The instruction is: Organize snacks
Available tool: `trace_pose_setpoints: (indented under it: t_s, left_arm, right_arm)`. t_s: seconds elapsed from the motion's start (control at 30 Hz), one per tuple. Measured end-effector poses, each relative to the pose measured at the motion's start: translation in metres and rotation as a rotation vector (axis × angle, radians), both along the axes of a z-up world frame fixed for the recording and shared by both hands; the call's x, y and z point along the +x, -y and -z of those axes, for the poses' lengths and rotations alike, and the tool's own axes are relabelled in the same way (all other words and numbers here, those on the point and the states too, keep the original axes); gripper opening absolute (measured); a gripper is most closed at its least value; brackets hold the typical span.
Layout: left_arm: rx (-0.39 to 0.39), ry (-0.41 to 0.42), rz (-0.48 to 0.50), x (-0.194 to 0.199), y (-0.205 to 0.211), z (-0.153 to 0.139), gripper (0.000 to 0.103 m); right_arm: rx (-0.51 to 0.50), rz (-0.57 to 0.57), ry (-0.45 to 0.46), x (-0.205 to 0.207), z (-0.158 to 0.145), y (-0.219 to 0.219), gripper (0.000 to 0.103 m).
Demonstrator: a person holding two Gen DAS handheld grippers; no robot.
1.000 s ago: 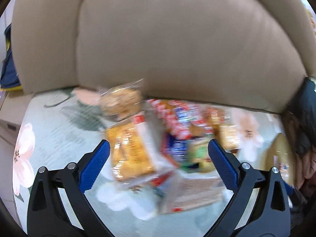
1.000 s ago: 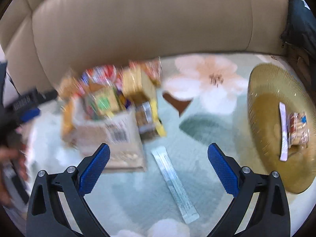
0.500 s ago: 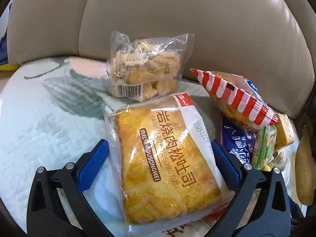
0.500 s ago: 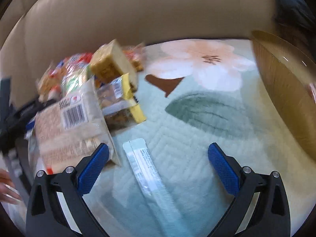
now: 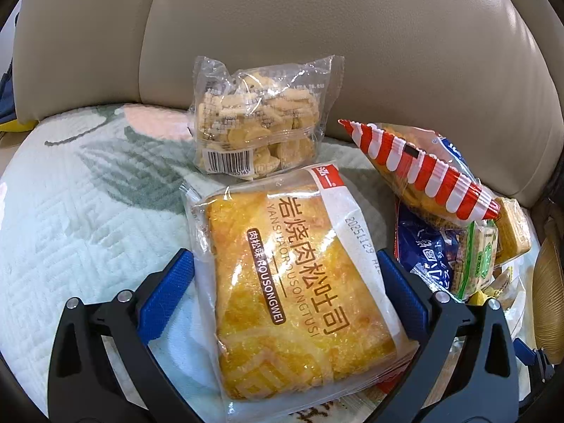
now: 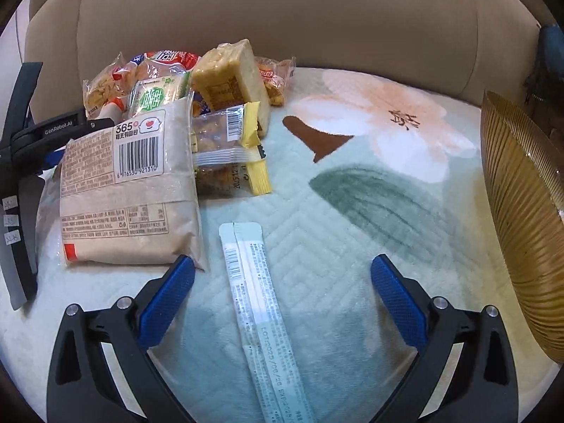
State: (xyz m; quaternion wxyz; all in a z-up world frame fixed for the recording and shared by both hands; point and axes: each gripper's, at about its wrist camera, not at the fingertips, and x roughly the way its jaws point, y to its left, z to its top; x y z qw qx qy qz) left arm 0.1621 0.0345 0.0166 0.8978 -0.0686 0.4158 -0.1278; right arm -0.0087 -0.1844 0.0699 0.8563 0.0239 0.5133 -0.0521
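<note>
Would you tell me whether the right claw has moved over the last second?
Yes. The right claw has moved forward to straddle the stick sachet, nearer the floral cover.

Right of the snack pile (image 6: 169, 134), the quilted cover (image 6: 352, 232) lies open up to the golden plate (image 6: 521, 211); only a stick sachet (image 6: 261, 303) intrudes.

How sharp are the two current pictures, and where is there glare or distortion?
Left wrist view: sharp; glare on the bread packet wrapper and on the sofa backrest; fisheye bends the edges. Right wrist view: also sharp, barcode on the beige packet readable; the long sachet looks stretched toward the bottom; corners are dark.
</note>
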Motion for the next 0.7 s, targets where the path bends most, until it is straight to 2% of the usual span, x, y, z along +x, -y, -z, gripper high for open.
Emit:
trace_pose_setpoints:
  t_s: [0.13, 0.7]
  left_arm:
    - [0.000, 0.000, 0.000, 0.0000, -0.0040, 0.0007, 0.100]
    - [0.000, 0.001, 0.001, 0.0001, -0.0043, 0.0008, 0.100]
  right_arm:
    - [0.031, 0.010, 0.008, -0.0010, 0.0005, 0.0042, 0.098]
    - [0.028, 0.009, 0.008, -0.0005, 0.0012, 0.0038, 0.098]
